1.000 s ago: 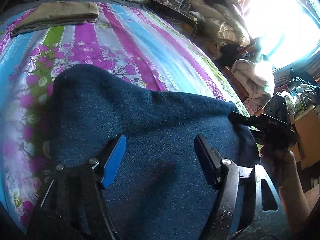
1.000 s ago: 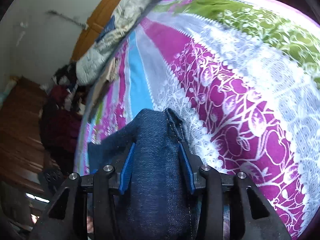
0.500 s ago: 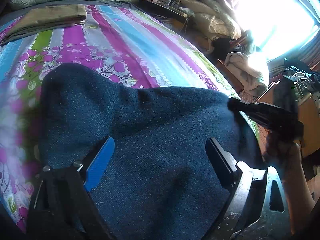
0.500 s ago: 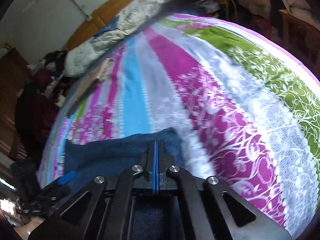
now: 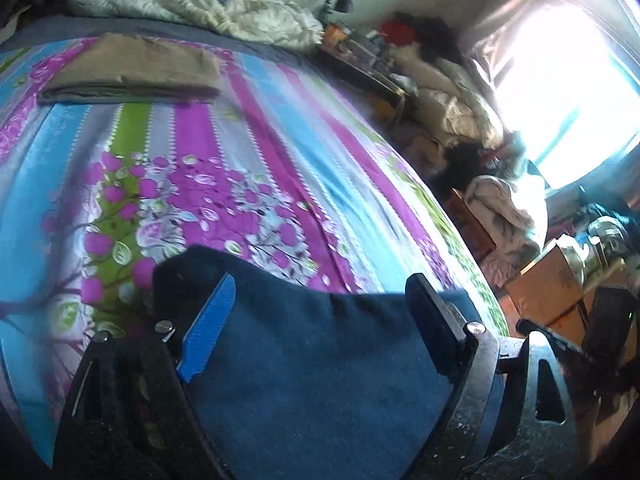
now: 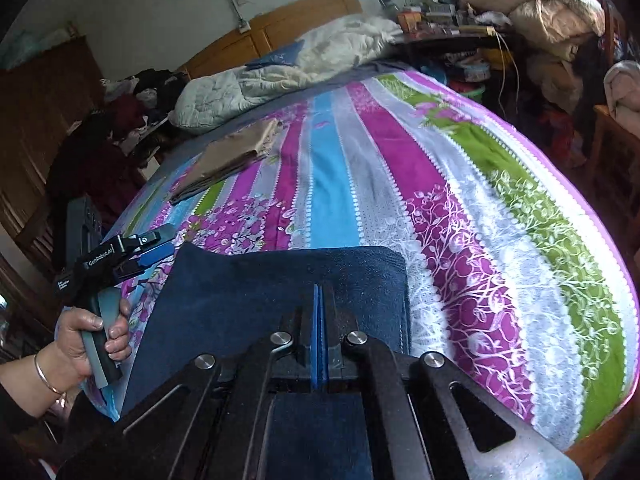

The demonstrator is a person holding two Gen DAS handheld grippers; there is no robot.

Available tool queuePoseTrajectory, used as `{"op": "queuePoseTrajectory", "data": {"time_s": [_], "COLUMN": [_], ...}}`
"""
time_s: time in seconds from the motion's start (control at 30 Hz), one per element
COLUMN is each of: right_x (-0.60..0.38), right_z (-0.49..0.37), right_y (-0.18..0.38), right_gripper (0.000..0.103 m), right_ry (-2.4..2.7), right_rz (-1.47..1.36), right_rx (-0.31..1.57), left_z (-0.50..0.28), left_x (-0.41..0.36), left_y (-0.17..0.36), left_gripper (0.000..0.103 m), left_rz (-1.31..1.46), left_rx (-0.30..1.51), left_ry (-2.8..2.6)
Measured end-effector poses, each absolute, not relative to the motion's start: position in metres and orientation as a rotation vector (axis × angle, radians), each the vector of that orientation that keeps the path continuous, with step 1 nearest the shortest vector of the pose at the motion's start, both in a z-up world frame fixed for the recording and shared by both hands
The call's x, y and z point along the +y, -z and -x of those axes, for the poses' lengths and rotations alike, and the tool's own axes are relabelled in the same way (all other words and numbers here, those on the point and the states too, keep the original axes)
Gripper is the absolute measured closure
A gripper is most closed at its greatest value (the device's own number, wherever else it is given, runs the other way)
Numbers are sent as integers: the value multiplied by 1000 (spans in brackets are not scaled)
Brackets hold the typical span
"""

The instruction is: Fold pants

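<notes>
Two tongs over folded pants (image 6: 280,292) on the bed (image 6: 400,168): my left tongs (image 5: 320,300) gape wide, my right tongs (image 6: 319,320) pinched shut, empty; folding looks finished, next I smooth.

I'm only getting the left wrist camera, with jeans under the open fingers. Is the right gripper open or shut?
Observer: Shut. The right gripper has its pads pressed together above the jeans, and no cloth shows between them.
Operator: Do the jeans lie flat on that side?
Observer: Yes, their far right corner lies flat on the striped sheet.
Operator: Where is my gripper relative to them?
Observer: The left gripper sits at the jeans' far left corner.
</notes>
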State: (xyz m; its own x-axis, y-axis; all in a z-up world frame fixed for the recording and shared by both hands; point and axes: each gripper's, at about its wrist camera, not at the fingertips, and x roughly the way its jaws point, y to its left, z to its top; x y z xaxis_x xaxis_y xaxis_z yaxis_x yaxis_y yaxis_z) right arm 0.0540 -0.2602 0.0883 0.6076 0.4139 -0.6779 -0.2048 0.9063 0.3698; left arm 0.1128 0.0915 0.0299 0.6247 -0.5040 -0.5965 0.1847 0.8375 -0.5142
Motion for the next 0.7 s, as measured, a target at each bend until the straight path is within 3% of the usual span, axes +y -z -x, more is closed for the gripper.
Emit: {"op": "queuePoseTrajectory", "data": {"time_s": [0.13, 0.2, 0.23, 0.4, 0.5, 0.6, 0.7], "right_x": [-271, -277, -282, -293, -270, -254, -271], "right_z": [-128, -137, -135, -62, -18, 1, 2], "right_y": [-33, -38, -46, -104, -111, -79, -40], "right_gripper": [103, 103, 96, 95, 95, 95, 103], "right_ry": [-255, -102, -72, -209, -327, -350, -252], "right_rz": [-339, -258, -228, -245, -234, -267, -295], "right_rx": [1007, 1024, 1003, 822, 799, 874, 957], "left_z": [-155, -151, -150, -118, -97, -105, -139], "left_x": [115, 103, 98, 122, 127, 110, 113], "left_y": [27, 15, 8, -43, -50, -28, 18], "left_gripper": [18, 18, 21, 24, 24, 21, 27], "left_rz": [450, 315, 273, 396, 511, 449, 336], "left_rx": [1083, 1030, 1026, 814, 748, 806, 1034], "left_ry": [154, 150, 161, 347, 495, 479, 219]}}
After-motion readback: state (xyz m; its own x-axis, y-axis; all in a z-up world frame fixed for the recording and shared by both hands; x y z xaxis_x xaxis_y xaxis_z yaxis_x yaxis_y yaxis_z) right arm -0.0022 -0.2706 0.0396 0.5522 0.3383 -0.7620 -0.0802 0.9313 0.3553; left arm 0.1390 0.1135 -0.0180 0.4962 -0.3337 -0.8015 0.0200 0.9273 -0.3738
